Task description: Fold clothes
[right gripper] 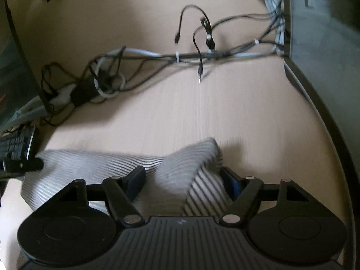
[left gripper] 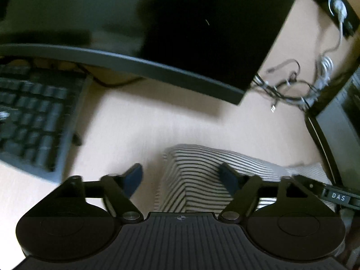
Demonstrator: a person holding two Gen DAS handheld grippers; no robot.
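Left gripper (left gripper: pixel 182 177) jaws wide, nothing pinched; right gripper (right gripper: pixel 183 180) jaws wide too, straddling a raised fold. Striped garment (right gripper: pixel 94 166) lies bunched on the pale worktop (right gripper: pixel 247 103) under both. Keyboard (left gripper: pixel 33 117), monitor (left gripper: pixel 180 33), cable tangle (right gripper: pixel 157 56) beyond.

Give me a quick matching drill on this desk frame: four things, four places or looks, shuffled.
Things:
1. striped cloth
2. keyboard
3. monitor
4. loose cables

Places or looks:
A. dark screen raised above the desk, at the back in the left wrist view
B. tangled on the desk beyond the cloth
C. black keys, far left in the left wrist view
D. bunched on the desk, between the fingers of both claws

Pairs: 1-D, 2-C, 3-A, 4-B
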